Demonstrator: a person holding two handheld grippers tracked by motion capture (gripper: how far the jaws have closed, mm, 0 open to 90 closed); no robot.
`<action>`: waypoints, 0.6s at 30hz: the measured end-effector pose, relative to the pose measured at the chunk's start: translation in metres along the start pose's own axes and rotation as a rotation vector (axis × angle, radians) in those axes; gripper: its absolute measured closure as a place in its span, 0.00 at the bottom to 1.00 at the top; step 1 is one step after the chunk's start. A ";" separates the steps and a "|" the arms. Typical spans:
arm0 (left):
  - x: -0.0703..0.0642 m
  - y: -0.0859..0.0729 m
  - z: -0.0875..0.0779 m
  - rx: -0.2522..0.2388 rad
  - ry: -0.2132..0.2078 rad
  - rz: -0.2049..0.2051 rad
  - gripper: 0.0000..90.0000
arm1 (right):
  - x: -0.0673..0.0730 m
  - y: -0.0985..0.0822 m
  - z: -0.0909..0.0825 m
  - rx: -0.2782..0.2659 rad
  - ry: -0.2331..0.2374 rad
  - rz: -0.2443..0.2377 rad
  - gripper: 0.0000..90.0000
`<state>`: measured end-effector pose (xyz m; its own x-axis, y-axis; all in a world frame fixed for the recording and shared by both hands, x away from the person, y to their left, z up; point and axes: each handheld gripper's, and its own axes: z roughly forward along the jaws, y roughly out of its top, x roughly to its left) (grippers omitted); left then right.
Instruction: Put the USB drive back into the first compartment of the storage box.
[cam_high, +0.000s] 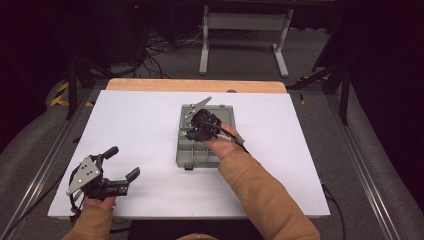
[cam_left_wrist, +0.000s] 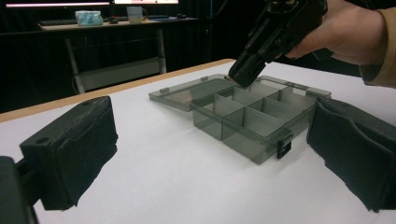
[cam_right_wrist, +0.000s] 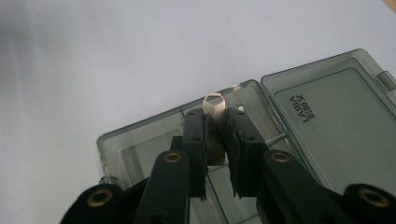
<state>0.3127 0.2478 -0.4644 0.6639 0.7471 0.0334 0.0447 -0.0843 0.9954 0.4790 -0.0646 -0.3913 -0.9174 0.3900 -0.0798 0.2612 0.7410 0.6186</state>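
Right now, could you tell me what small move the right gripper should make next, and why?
Probably lower a little further, then open. The right gripper pinches a small metal piece above a far compartment of the open organizer box, beside the lid, and the piece looks not yet set down inside.

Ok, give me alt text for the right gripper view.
The right tongs are shut on a small flat metal piece with a hexagonal hole, held over an open grey compartment box. Its lid lies flat on the white table.
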 end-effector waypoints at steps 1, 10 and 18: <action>0.000 0.000 0.000 0.000 0.000 0.000 0.03 | -0.001 0.000 0.002 -0.002 0.002 0.005 0.87; 0.000 0.000 0.000 0.000 -0.002 0.001 0.03 | -0.005 -0.001 0.016 -0.001 -0.007 0.022 0.87; 0.001 0.000 0.000 0.001 -0.003 0.001 0.03 | -0.011 -0.003 0.024 0.004 -0.015 0.042 0.87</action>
<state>0.3129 0.2483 -0.4643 0.6663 0.7449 0.0343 0.0448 -0.0860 0.9953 0.4957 -0.0584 -0.4112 -0.9009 0.4290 -0.0658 0.3004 0.7258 0.6188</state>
